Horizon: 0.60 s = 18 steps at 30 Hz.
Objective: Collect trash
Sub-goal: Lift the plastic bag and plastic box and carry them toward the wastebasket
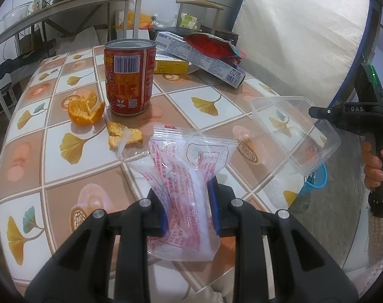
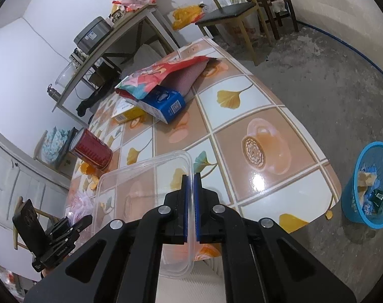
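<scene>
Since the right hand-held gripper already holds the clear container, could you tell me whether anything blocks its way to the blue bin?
Nothing visible does: the clear plastic container overhangs the table edge, and only bare floor lies before the blue waste basket.

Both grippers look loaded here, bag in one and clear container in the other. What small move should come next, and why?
Probably carry the right gripper, shut on the clear plastic container wall, toward the blue basket on the floor past the table corner. It already holds trash. The left gripper is shut on the plastic bag, which can follow.
</scene>
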Tool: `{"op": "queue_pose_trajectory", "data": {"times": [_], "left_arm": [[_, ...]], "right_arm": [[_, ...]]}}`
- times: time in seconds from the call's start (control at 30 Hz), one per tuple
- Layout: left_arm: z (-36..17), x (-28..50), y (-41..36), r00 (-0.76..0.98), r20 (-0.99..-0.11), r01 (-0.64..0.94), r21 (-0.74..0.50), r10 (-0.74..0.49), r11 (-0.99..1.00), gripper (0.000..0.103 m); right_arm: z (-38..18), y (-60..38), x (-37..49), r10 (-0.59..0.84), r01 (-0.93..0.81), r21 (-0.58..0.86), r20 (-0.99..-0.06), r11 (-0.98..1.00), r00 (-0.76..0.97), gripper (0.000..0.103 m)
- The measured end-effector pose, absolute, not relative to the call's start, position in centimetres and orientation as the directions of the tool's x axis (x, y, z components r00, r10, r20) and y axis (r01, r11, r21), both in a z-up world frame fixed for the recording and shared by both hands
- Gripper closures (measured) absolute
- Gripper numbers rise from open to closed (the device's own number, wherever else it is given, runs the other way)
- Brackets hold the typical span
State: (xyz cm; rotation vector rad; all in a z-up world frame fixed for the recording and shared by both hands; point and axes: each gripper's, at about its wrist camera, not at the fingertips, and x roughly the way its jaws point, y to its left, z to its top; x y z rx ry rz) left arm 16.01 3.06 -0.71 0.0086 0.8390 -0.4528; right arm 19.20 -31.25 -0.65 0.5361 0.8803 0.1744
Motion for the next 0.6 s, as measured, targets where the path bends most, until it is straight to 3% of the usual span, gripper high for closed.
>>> {"op": "queue_pose_trajectory", "data": {"times": [0.6], "left_arm": [[0.2,15.8,1.8,0.614,-0.713,0.389,-0.1,-0.339,0.916,0.079]], "right_arm": [[-0.1,-32.7,18.7,0.362,0.056,0.532,-0.645,0.845,0.673,0.099]]}}
